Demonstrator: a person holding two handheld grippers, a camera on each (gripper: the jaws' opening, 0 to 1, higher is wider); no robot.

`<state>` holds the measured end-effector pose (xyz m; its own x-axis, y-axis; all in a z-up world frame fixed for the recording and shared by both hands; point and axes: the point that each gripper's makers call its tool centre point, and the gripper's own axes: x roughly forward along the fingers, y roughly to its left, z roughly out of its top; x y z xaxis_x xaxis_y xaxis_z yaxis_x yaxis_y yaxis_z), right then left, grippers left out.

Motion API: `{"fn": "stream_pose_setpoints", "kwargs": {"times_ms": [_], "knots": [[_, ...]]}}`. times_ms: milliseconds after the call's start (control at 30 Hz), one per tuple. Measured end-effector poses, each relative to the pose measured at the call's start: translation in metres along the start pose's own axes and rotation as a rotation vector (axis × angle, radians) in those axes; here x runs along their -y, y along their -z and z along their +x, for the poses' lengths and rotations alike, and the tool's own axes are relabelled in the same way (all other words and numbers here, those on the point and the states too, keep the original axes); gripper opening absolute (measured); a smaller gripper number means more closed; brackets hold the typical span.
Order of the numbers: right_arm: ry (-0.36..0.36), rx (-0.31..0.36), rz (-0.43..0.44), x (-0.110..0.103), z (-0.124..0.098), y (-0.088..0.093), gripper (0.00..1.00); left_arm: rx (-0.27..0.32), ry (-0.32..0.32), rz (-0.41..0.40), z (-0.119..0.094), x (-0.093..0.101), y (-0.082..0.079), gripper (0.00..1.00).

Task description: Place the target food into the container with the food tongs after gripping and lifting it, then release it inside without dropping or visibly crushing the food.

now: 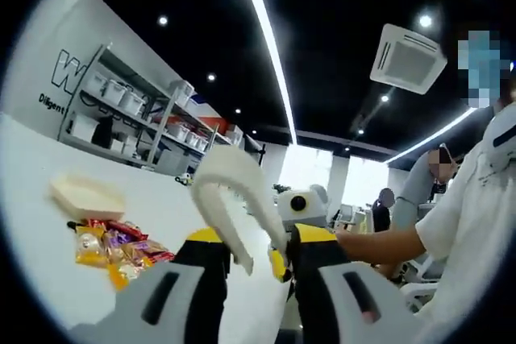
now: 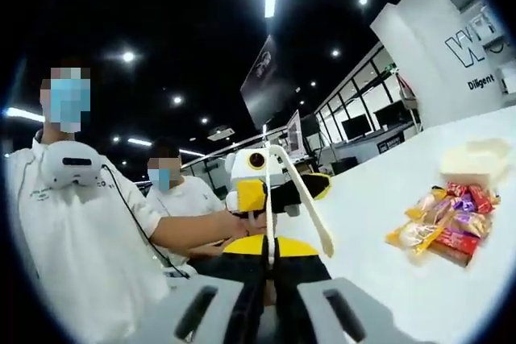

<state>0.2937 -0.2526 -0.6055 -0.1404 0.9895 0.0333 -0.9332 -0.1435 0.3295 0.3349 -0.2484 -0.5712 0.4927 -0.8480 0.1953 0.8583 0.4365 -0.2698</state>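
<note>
The snack packets (image 1: pixel 121 249) sit heaped on the white tabletop (image 1: pixel 32 199), nothing gripping them, and the cream container (image 1: pixel 87 196) at their 11 o'clock looks empty from here. My left hand-held gripper (image 1: pixel 260 257) is pinching the white food tongs (image 1: pixel 234 199), held up in the air. My right hand-held gripper (image 2: pixel 269 257) has its jaws pressed together on nothing.

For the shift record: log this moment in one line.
left gripper: shut on tongs | right gripper: shut, nothing held | snack pile: untouched on table | container: behind pile | stage: pre-grasp
</note>
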Motion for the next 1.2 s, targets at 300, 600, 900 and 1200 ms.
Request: {"fn": "stream_pose_setpoints", "kwargs": {"times_ms": [300,600,900,1200], "knots": [[-0.02,0.031,-0.022,-0.001,0.001,-0.005,0.0,-0.024,-0.006,0.009,0.005,0.002,0.003,0.3],[-0.037,0.025,0.001,-0.003,0.001,-0.004,0.0,-0.021,0.0,-0.036,0.002,0.005,0.01,0.28],[-0.045,0.053,-0.008,-0.005,0.001,-0.01,0.0,-0.001,0.006,-0.034,0.004,0.009,0.006,0.27],[-0.054,0.042,-0.022,-0.008,0.003,-0.009,0.0,-0.002,0.021,-0.052,0.004,0.013,0.008,0.26]]}}
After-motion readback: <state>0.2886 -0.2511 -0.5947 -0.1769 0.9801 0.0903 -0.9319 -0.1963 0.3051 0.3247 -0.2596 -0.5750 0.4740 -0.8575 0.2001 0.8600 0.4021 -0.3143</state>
